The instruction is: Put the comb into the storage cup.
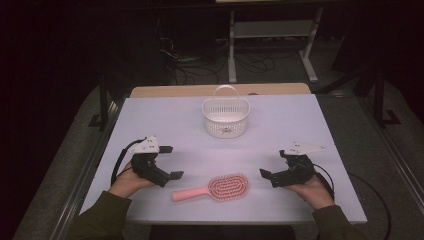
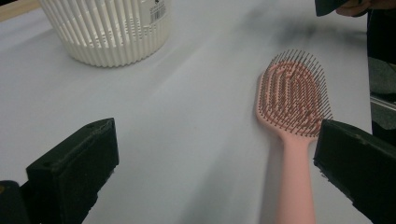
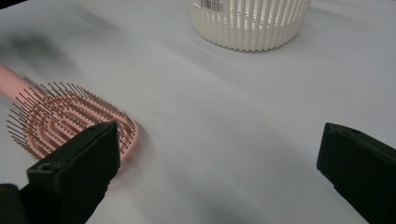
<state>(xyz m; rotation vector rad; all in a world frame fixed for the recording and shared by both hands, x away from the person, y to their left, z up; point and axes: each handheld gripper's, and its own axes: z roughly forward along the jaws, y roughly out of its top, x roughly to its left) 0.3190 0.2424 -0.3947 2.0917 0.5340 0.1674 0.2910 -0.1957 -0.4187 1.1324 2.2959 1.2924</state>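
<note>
Left tool (image 1: 170, 162) spread wide, empty, hovering just left of brush (image 1: 216, 188). Right tool (image 1: 272, 165) likewise spread, empty, just right of it. Brush flat on surface (image 1: 280, 125), bristles up, handle toward left tool. Basket (image 1: 225, 117) farther back, well apart.

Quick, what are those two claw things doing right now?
Left gripper: open, holding nothing.
Right gripper: open, holding nothing.

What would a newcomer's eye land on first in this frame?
The pink plastic hairbrush lies bristles-up near the table's front edge, between the two open tools: left tool by its handle, right tool near its head. Behind it, mid-table, stands a white slatted plastic basket with its handle upright.
</note>
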